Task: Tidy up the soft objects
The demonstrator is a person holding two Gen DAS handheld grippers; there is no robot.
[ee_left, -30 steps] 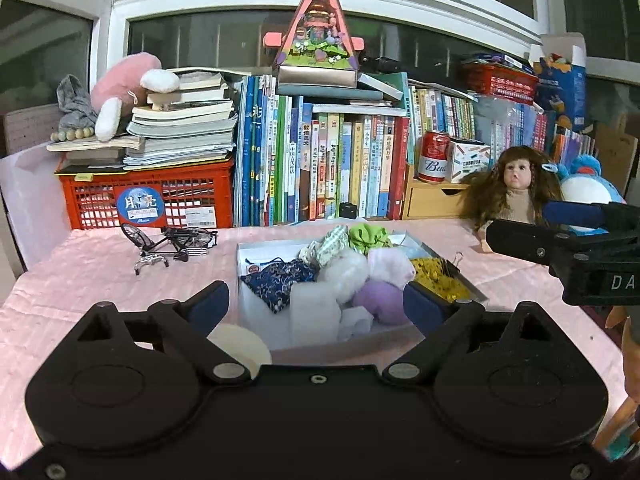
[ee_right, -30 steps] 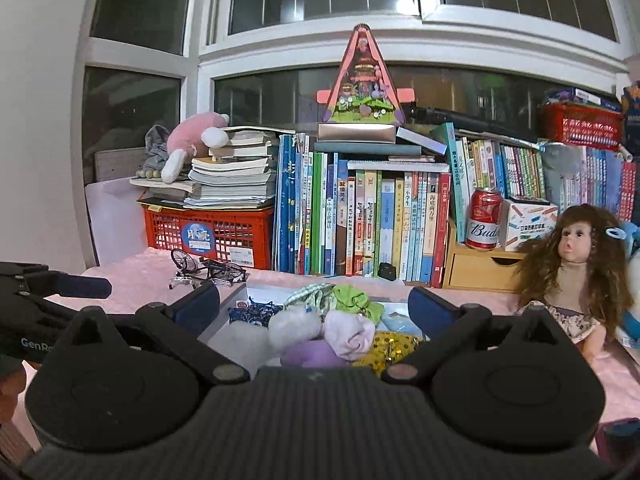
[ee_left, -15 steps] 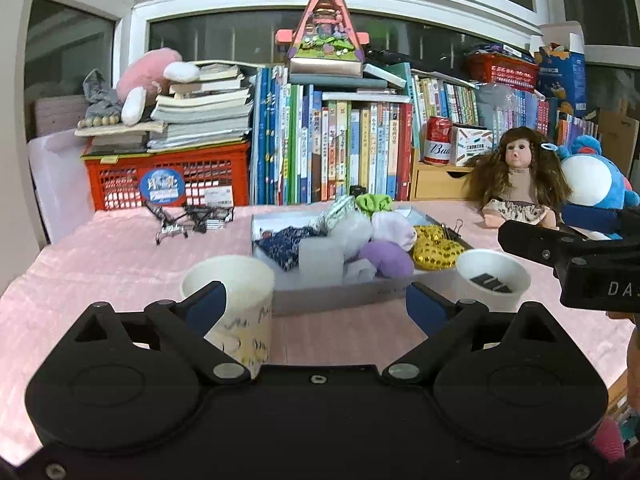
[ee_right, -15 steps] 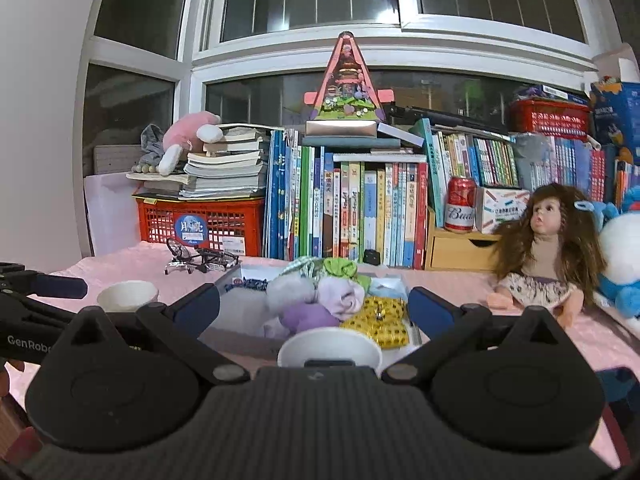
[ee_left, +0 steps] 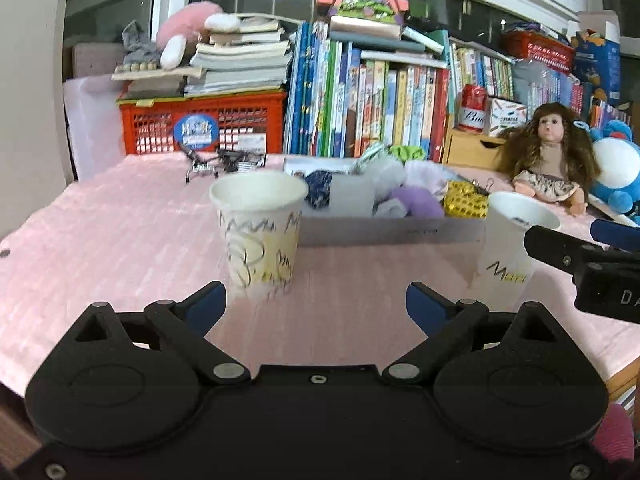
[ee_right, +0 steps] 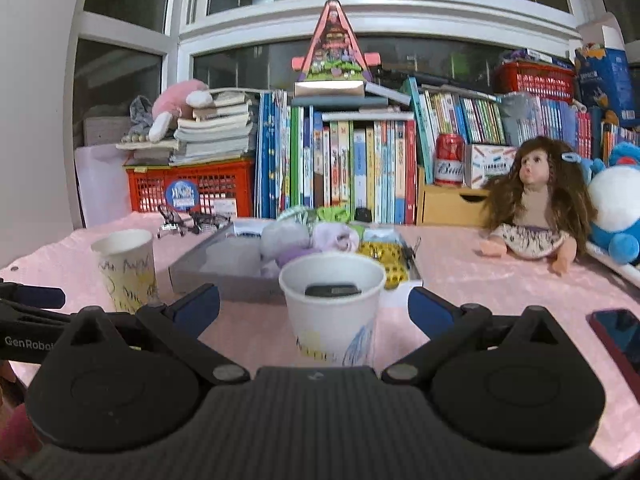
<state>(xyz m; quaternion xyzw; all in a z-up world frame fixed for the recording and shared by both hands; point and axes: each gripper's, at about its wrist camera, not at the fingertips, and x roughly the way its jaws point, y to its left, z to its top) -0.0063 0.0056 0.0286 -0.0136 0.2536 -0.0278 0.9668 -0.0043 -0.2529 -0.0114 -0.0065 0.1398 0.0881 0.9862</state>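
The soft objects — a white pompom, purple and lilac puffs, a green scrunchie, a navy patterned cloth and a gold sequin pouch — sit heaped in the shallow gray tray on the pink tablecloth, beyond both grippers and touched by neither.

The left gripper is spread wide and holds nothing; its blue fingertips hang over bare cloth, short of a scribbled paper cup that stands just in front of the tray's left end. The right gripper is likewise released and empty, its jaws flanking, but apart from, a second paper cup with a dark flat item inside; this cup stands just before the tray's near right corner.

Both cameras have drawn back and lower since a second ago: then the tray filled the space between the fingers and no cups showed in full, half a second ago the cups' rims had come into sight, and now both cups show in full. The tray's contents look unchanged.

Farther out, a dark phone lies on the cloth at the right edge. A long-haired doll sits right of the tray beside a blue-and-white plush. Folded eyeglasses lie behind the left cup. Along the back stand a red crate under stacked books, a row of upright books, and a red can on a small wooden drawer box.
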